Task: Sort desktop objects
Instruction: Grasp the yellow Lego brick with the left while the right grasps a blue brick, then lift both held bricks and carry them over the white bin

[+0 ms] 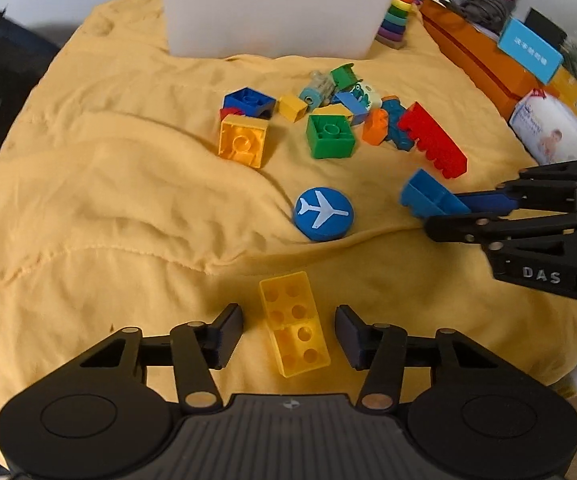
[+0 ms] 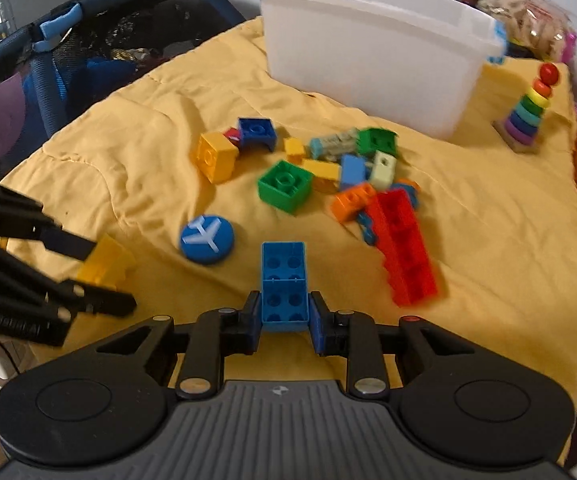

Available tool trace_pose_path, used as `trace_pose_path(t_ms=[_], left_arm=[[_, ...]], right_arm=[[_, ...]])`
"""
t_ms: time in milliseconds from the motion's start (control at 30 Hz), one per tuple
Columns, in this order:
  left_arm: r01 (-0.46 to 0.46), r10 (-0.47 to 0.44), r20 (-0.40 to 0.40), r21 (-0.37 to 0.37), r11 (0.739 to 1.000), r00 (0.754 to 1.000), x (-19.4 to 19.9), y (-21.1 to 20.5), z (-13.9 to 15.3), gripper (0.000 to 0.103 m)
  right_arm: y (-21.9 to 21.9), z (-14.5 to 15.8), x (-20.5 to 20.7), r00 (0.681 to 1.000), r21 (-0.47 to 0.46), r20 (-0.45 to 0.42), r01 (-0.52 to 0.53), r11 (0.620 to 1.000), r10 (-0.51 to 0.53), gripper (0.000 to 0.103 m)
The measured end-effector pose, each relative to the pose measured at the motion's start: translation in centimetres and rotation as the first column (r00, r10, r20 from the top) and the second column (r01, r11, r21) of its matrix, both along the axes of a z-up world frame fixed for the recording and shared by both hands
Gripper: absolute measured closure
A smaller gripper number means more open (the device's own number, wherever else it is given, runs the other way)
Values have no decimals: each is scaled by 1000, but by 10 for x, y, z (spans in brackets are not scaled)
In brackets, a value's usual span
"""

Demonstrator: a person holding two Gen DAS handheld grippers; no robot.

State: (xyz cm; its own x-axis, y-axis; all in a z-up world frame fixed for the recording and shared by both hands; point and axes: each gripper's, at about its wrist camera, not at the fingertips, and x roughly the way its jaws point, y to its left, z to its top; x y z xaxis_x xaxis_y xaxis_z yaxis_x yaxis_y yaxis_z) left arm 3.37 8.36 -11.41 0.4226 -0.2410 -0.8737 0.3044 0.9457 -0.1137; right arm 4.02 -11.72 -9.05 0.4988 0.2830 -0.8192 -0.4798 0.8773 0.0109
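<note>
We count two grippers, the left (image 1: 288, 330) and the right (image 2: 284, 320). One white bin (image 2: 368, 52) stands on one yellow cloth (image 1: 108, 200). We see one blue disc (image 1: 323, 213) and one ring stacker (image 2: 528, 112). Long bricks come to three: one yellow (image 1: 294, 330), one blue (image 2: 283, 284), one red (image 2: 404, 248). Square bricks number at least four: one yellow (image 1: 244, 140), one green (image 1: 330, 136), one blue (image 1: 248, 100), one orange (image 2: 352, 200). The smaller pieces heaped behind them overlap too much for us to count.
</note>
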Motion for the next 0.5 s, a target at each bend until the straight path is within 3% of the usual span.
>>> trace_pose_path(t_ms=[67,100,200,500], left_arm=[[17,-17,19,22,1000,1000,-1,-3,2,71],[22,-22,21,23,999,1000,0,-4,3,76],[37,-36,25,-12,999,999,2,-2,10,76],[68,-68,106,2,998,992,8,-4,38,76]], right_arm=[[-5,-3,1,999,7,-18,27,1000,-27,76],[-6,-4,2,999,11,-27,37,999,-37,76],[-5,-5,3,999,10,-28,46,999,-45,76],[-2,-7,10,997,5,-22,69,998,-69,71]])
